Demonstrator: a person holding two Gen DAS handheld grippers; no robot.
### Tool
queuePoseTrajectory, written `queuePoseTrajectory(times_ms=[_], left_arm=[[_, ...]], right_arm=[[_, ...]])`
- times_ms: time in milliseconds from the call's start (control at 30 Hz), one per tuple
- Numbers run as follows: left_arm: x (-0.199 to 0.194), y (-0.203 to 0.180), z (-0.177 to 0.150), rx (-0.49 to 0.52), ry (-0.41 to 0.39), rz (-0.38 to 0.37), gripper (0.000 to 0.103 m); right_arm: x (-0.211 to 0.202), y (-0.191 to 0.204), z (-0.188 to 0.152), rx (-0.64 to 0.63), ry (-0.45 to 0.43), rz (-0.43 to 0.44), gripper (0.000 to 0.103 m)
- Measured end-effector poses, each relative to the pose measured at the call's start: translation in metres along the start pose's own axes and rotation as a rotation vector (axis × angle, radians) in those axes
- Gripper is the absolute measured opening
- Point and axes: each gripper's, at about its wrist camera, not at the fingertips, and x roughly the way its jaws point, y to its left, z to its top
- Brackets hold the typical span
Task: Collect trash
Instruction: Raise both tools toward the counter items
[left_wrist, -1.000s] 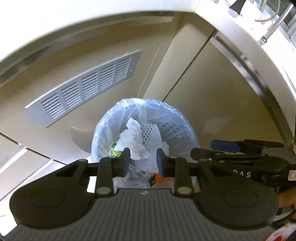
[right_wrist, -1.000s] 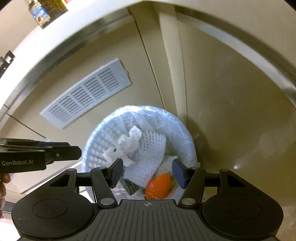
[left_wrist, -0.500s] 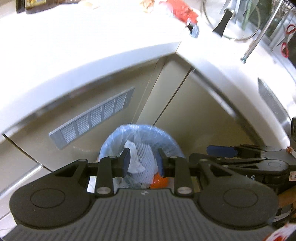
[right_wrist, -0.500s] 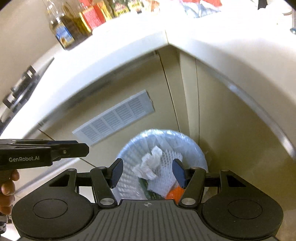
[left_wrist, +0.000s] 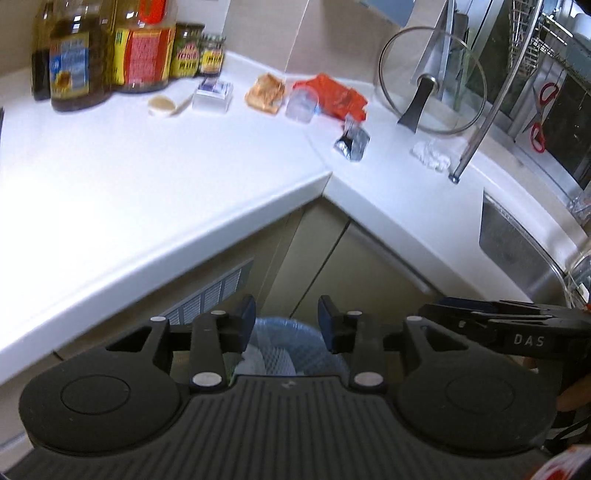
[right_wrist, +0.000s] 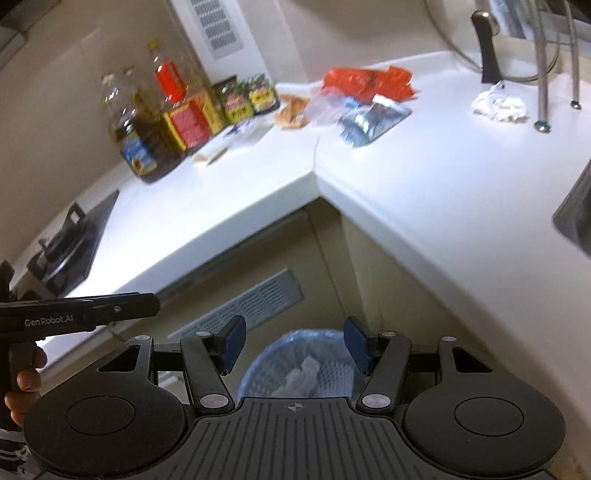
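Bright overhead light glares off the white counter (left_wrist: 155, 173), cabinets below sit in shadow, both views smeared with blur and bowed at the edges.

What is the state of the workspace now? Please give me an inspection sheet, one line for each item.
Surface: white corner countertop, mostly bare at its front edge.
Job's things: red wrapper, silver foil packet, crumpled white tissue, clear plastic cup and brownish food scrap lie on the counter; lined trash bin on the floor below already holds white paper.
Clutter: oil bottles and jars at the back wall; small white box.
Grippers: left tool open, empty; right tool open, empty.
Cables: nothing seen.
Surroundings: glass pot lid on a rack, sink, stove, cabinet vent.
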Motion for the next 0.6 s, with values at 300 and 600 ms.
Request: queuePoseTrajectory(times_ms=[300,600], left_arm=[[0.008,-0.019,0.033,0.004,-0.051,0.02,0.035],[0.024,-0.016,0.071,-0.02,-0.112,0.126,0.039]], right_arm=[[-0.011,-0.029,0.032,0.007,-0.052,-0.002,0.059],[0.01,-0.066,0.099,-0.007,-0.123,-0.013,0.059]])
